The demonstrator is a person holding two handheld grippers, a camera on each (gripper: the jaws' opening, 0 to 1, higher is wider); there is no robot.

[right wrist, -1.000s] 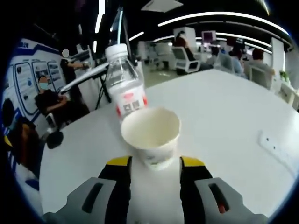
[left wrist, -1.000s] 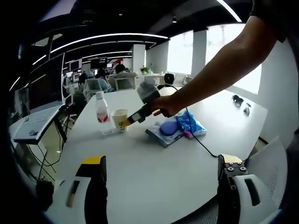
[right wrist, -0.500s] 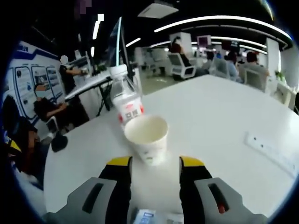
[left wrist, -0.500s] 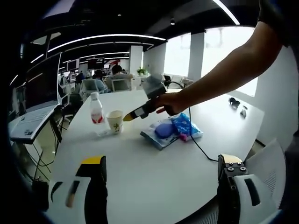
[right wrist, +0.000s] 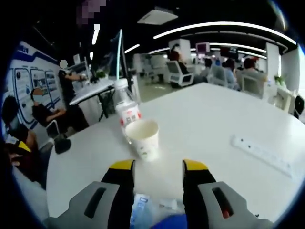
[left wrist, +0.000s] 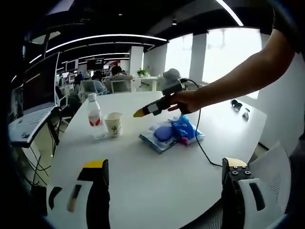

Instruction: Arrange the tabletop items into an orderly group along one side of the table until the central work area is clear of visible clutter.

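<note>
Left gripper view showed a white table carrying a pile of blue packets near its middle, with a paper cup touching or just beside a water bottle toward the far left edge. The left gripper hung with jaws apart, empty, over the near edge. The right gripper, held in a hand, hovered above the packets; its jaws stood apart, holding nothing.

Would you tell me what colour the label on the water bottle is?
Red and white, clearest in the right gripper view on the bottle.
</note>
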